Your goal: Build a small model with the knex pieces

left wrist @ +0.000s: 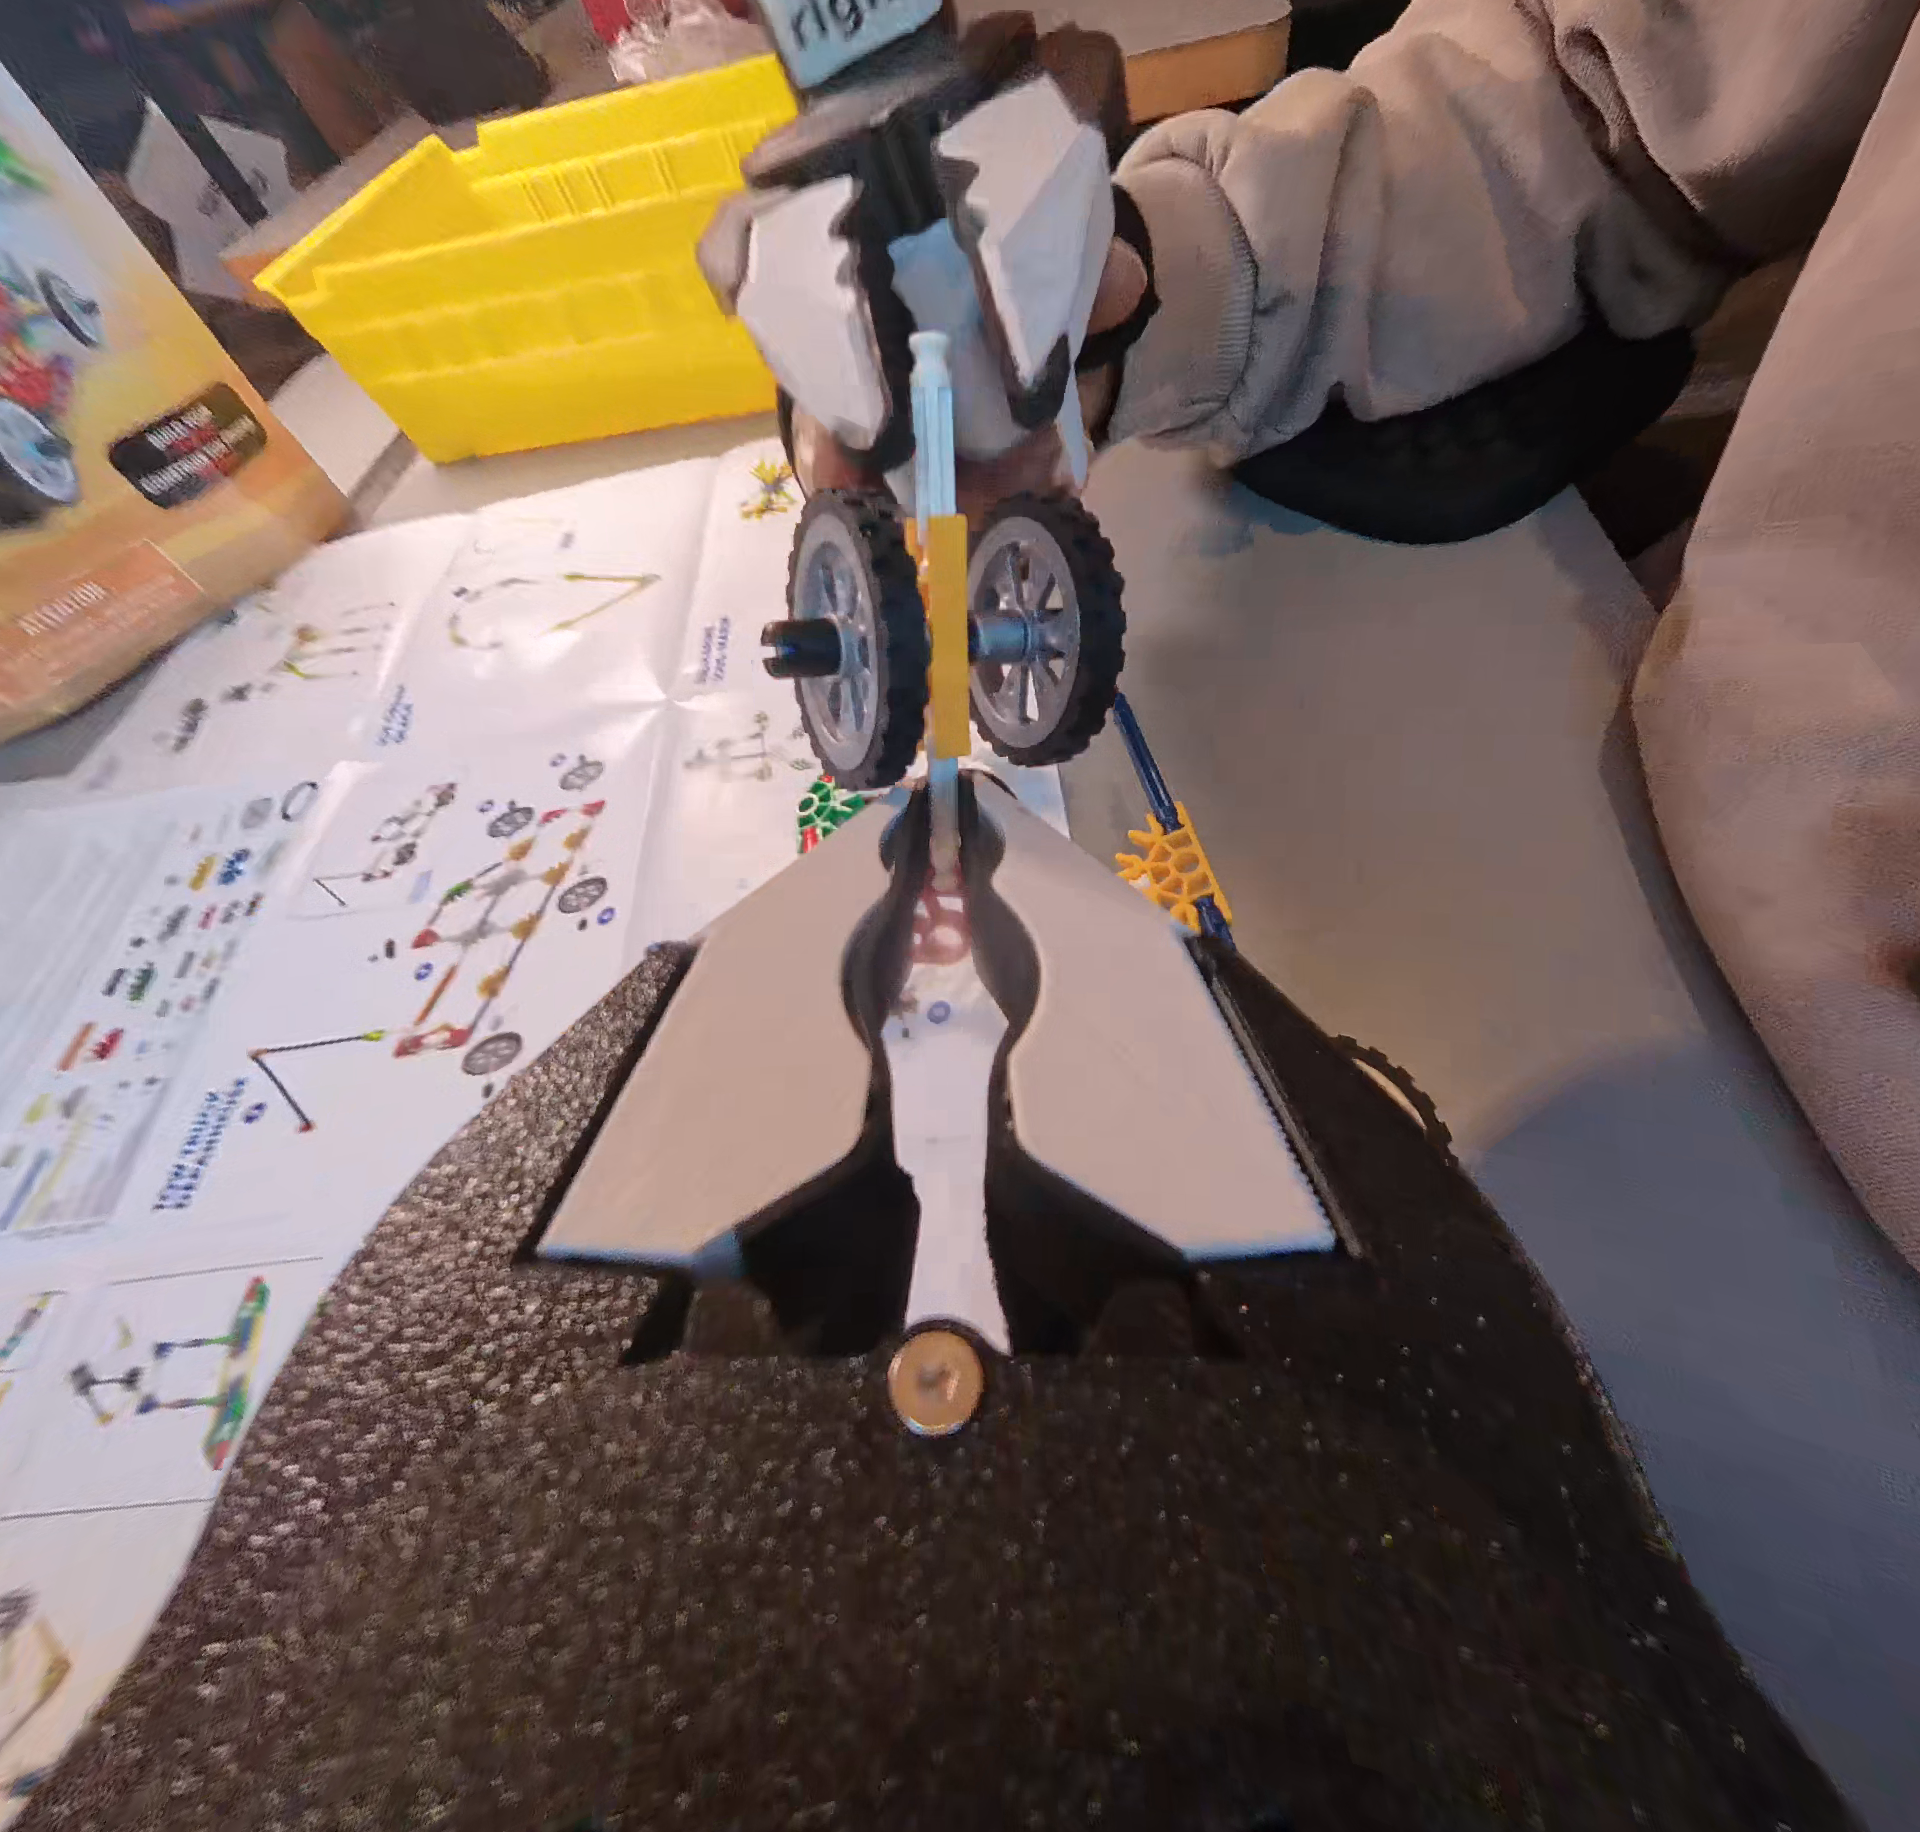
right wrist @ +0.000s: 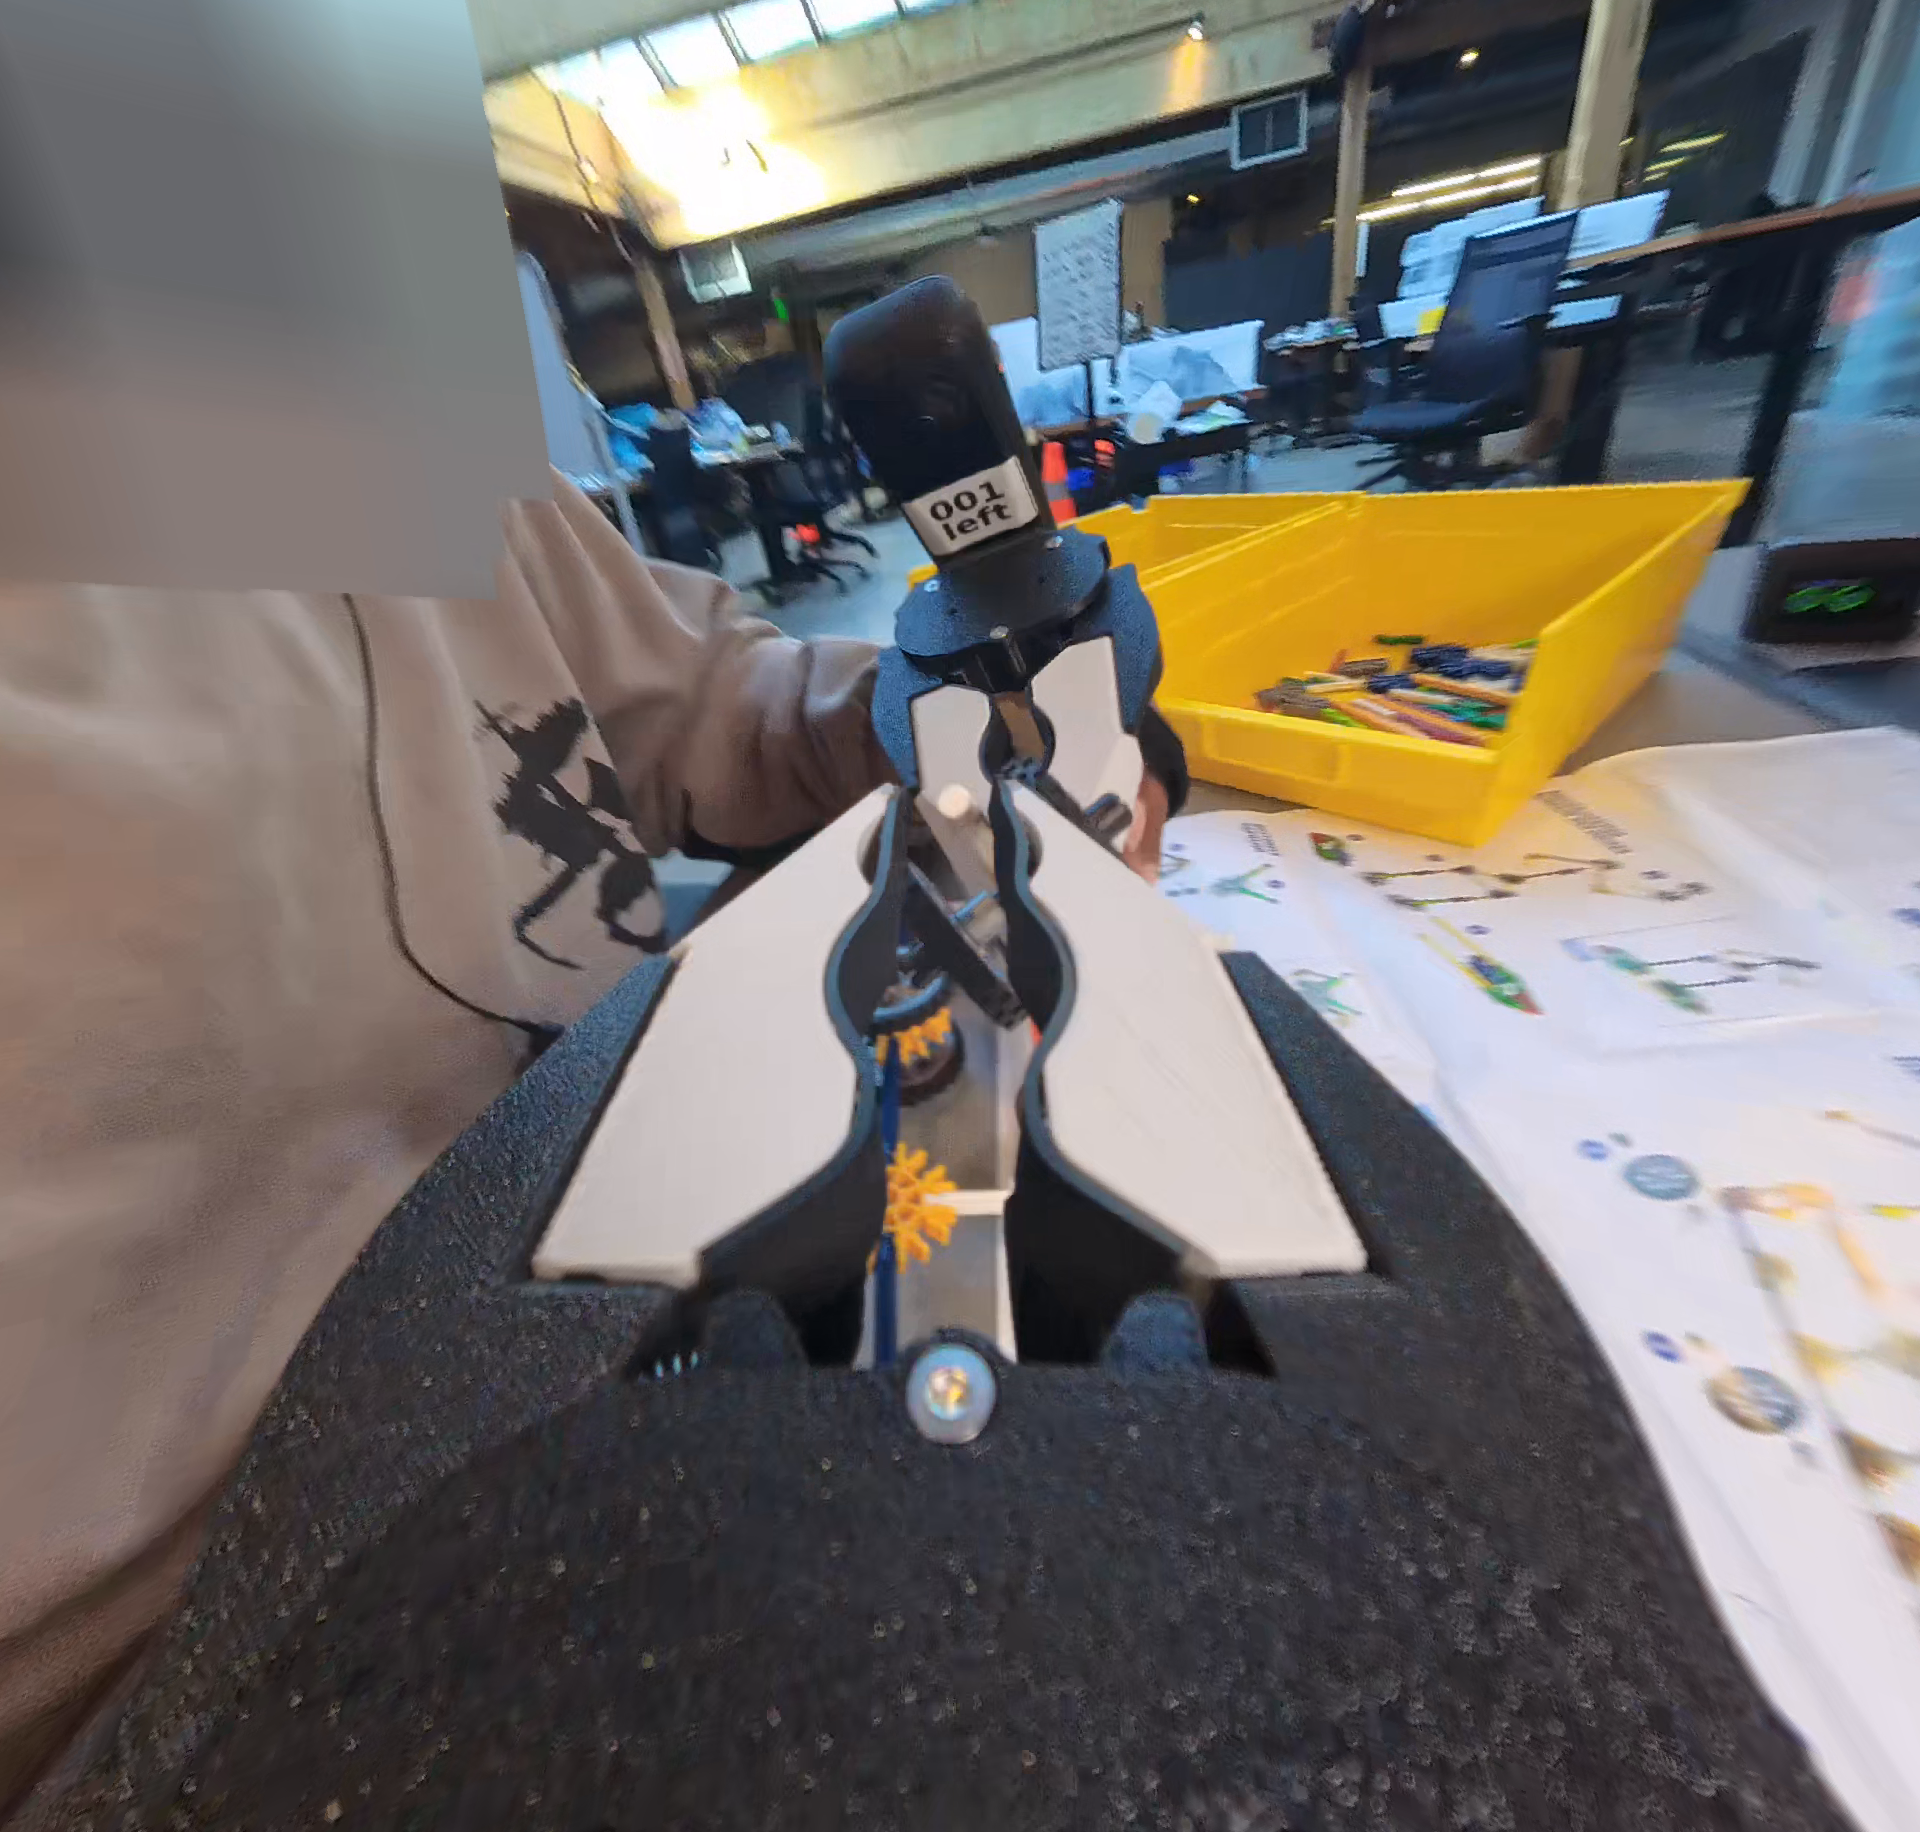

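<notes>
Two hand-held grippers meet tip to tip above a table (left wrist: 1351,847), both clamped on one small toy build. The left gripper (left wrist: 940,816) has its pale fingers (left wrist: 1122,1034) drawn nearly together, pinching the lower end of a thin white rod (left wrist: 932,432). The rod runs up through a yellow connector (left wrist: 948,629) set between two grey-spoked wheels (left wrist: 857,634) with black tyres, which share a black axle (left wrist: 795,636). The right gripper (left wrist: 925,369), seen facing it in the left wrist view, closes narrowly on the rod's upper end; a person's sleeve (left wrist: 1455,224) leads to the hand behind it. A blue rod (left wrist: 1148,764) with a yellow snowflake-shaped connector (left wrist: 1174,863) hangs off the build's right side, just beside the left gripper's fingers. In the right wrist view, that gripper (right wrist: 945,806) is shut to a narrow gap around the build, with the snowflake connector (right wrist: 914,1211) showing between its fingers and the left gripper (right wrist: 1003,743) just beyond. Under the build lies a large unfolded instruction sheet (left wrist: 416,847) with coloured diagrams. A yellow bin (right wrist: 1455,660) of mixed rods sits at the sheet's far edge, and a printed toy box (left wrist: 125,432) stands to the left.
</notes>
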Tool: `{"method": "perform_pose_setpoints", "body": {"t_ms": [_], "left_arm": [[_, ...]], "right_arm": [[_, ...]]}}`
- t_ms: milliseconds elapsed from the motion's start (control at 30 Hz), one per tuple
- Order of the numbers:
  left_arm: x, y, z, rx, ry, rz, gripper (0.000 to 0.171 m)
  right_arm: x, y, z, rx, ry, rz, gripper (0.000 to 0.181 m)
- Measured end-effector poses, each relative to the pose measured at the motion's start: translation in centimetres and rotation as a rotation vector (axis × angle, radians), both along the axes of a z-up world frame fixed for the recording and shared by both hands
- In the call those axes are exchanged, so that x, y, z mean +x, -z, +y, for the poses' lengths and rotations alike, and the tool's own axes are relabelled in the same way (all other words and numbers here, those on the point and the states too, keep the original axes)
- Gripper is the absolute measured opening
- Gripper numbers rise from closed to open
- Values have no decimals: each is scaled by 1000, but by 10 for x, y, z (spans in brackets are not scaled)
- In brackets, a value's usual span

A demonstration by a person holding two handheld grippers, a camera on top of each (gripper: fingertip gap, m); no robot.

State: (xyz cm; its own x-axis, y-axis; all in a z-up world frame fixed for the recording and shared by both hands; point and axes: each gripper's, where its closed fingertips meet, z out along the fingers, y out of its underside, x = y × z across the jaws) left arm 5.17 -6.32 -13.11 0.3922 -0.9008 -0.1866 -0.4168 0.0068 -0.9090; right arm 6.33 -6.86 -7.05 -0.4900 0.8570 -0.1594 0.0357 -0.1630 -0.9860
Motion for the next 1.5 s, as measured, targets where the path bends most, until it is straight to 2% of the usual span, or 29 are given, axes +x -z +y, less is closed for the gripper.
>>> {"method": "perform_pose_setpoints", "body": {"t_ms": [133,400,533,633,733,1000,1033,1067,1100,1133,1167,1267,1333,1400,1500], "left_arm": [[6,1,-6,-165,37,-111,3],[11,-4,-11,-403,99,-272,3],[8,-1,-6,-458,67,-272,4],[2,0,1,-501,11,-298,4],[-3,-3,8,-540,-35,-342,5],[-11,-4,19,-507,-148,-352,4],[-2,-9,12,-528,-96,-374,3],[14,-14,1,-548,-40,-392,2],[24,-10,-1,-509,-71,-327,3],[25,-10,3,-420,-116,-272,2],[19,-19,9,-399,-138,-295,2],[-7,-28,21,-429,-153,-362,2],[-7,-25,17,-446,-119,-358,3],[-1,-23,12,-460,-75,-359,2],[8,-17,7,-462,-29,-327,3]], "right_arm": [[-1,4,5,266,117,-24,4],[5,13,9,414,125,-90,7],[4,16,10,485,144,-110,4],[-3,17,18,543,239,-125,4],[-9,14,28,519,337,-132,4],[-19,12,44,476,510,-122,4],[-19,11,57,515,607,-126,0],[-19,18,68,645,659,-147,0],[-22,20,67,655,648,-153,0],[-21,11,65,597,627,-119,0],[-18,2,64,562,617,-101,0],[-10,-10,69,526,615,-66,0],[-6,-15,63,351,506,-16,0],[-3,-19,55,161,363,8,21],[-4,-16,39,-11,189,-18,29]]}}
